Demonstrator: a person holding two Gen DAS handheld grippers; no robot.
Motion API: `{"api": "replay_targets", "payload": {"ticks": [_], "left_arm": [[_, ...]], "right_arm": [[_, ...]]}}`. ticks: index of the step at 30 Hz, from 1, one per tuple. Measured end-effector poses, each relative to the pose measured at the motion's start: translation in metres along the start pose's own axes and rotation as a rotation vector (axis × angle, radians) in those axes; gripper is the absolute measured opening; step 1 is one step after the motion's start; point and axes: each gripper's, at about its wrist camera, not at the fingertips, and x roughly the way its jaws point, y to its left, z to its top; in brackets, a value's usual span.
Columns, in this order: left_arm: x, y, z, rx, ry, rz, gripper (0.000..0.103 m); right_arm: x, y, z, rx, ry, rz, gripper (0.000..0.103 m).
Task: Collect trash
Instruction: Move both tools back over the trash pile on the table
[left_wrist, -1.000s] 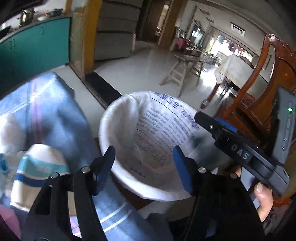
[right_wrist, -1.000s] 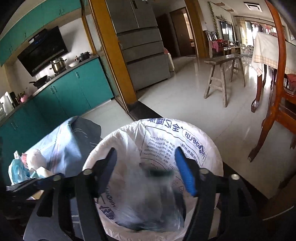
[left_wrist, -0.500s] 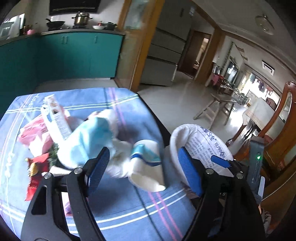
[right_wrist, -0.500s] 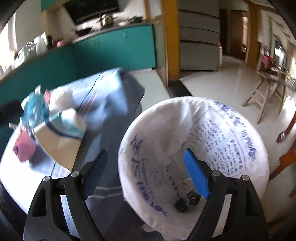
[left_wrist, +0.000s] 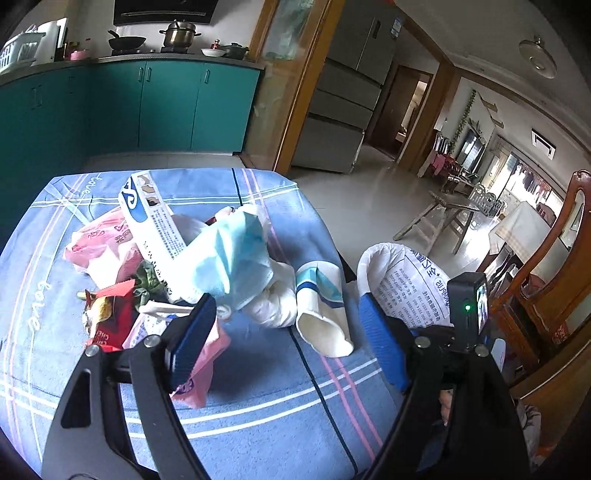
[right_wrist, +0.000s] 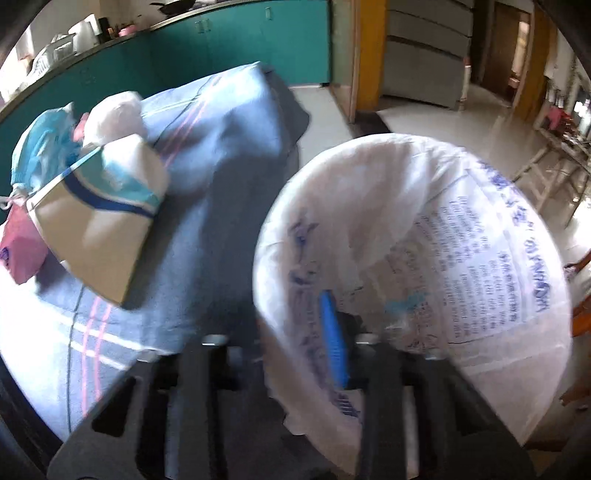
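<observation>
Left hand-held gripper (left_wrist: 286, 341) gapes, right's (right_wrist: 295, 350) grip unclear, over blue striped tablecloth (left_wrist: 258, 413) facing teal kitchen cabinets (left_wrist: 166, 107).

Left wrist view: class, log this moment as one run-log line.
left gripper open, empty | paper cup lying on table | bin beside table

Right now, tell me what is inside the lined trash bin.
Inside the trash bin only the white printed liner shows clearly, blurred. The bottom is hidden behind the near rim and the right gripper's fingers.
</observation>
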Motion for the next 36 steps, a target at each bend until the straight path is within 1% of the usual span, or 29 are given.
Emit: {"api": "replay_targets", "payload": {"ticks": [4, 8, 9, 10, 13, 14, 16, 17, 18, 19, 20, 21, 22, 23, 25, 27, 29, 31, 36], "left_arm": [[-0.006, 0.004, -0.004, -0.005, -0.006, 0.006, 0.081], [-0.008, 0.007, -0.005, -0.013, -0.01, 0.009, 0.082], [-0.007, 0.007, -0.005, -0.014, -0.01, 0.01, 0.082], [-0.007, 0.007, -0.005, -0.014, -0.009, 0.011, 0.082], [-0.008, 0.005, -0.004, -0.013, -0.009, 0.017, 0.083], [-0.009, 0.006, -0.004, -0.012, -0.012, 0.019, 0.084], [-0.012, 0.007, -0.004, -0.012, -0.022, 0.028, 0.085], [-0.015, 0.009, -0.004, -0.011, -0.03, 0.043, 0.086], [-0.016, 0.011, -0.004, -0.01, -0.037, 0.061, 0.087], [-0.018, 0.013, -0.004, -0.009, -0.042, 0.083, 0.087], [-0.019, 0.016, -0.004, -0.006, -0.047, 0.113, 0.087], [-0.018, 0.019, -0.004, -0.004, -0.048, 0.131, 0.089], [-0.018, 0.022, -0.005, -0.004, -0.045, 0.159, 0.089], [-0.018, 0.024, -0.004, -0.007, -0.041, 0.171, 0.09], [-0.018, 0.031, -0.005, -0.024, -0.036, 0.18, 0.093], [-0.018, 0.038, -0.007, -0.051, -0.028, 0.185, 0.094], [-0.019, 0.046, -0.01, -0.069, -0.017, 0.19, 0.095], [-0.018, 0.05, -0.014, -0.079, -0.001, 0.198, 0.096], [-0.009, 0.05, -0.018, -0.069, 0.052, 0.185, 0.097]], "right_arm": [[-0.002, 0.004, 0.0, -0.011, -0.013, 0.002, 0.017], [-0.017, 0.001, -0.003, 0.013, -0.058, 0.067, 0.016], [-0.02, 0.002, -0.004, 0.009, -0.066, 0.093, 0.013], [-0.023, 0.005, -0.004, 0.003, -0.074, 0.138, 0.012], [-0.03, 0.01, -0.006, -0.021, -0.095, 0.115, 0.012], [-0.032, 0.012, -0.007, -0.017, -0.102, 0.116, 0.014], [-0.041, 0.01, -0.006, -0.002, -0.144, 0.132, 0.025], [-0.045, 0.011, -0.006, 0.004, -0.165, 0.131, 0.034], [-0.051, 0.012, -0.005, 0.011, -0.192, 0.121, 0.04], [-0.057, 0.015, -0.003, 0.013, -0.22, 0.103, 0.043], [-0.061, 0.018, -0.001, 0.013, -0.235, 0.097, 0.051], [-0.064, 0.023, 0.005, 0.015, -0.25, 0.098, 0.068], [-0.068, 0.031, 0.012, 0.021, -0.26, 0.112, 0.076], [-0.069, 0.04, 0.02, 0.017, -0.257, 0.137, 0.084], [-0.065, 0.056, 0.041, 0.0, -0.226, 0.185, 0.087], [-0.06, 0.073, 0.057, -0.018, -0.207, 0.199, 0.091], [-0.053, 0.086, 0.067, -0.039, -0.217, 0.195, 0.093], [-0.041, 0.094, 0.066, -0.034, -0.225, 0.17, 0.093], [-0.011, 0.097, 0.06, -0.022, -0.144, 0.164, 0.094]]}}
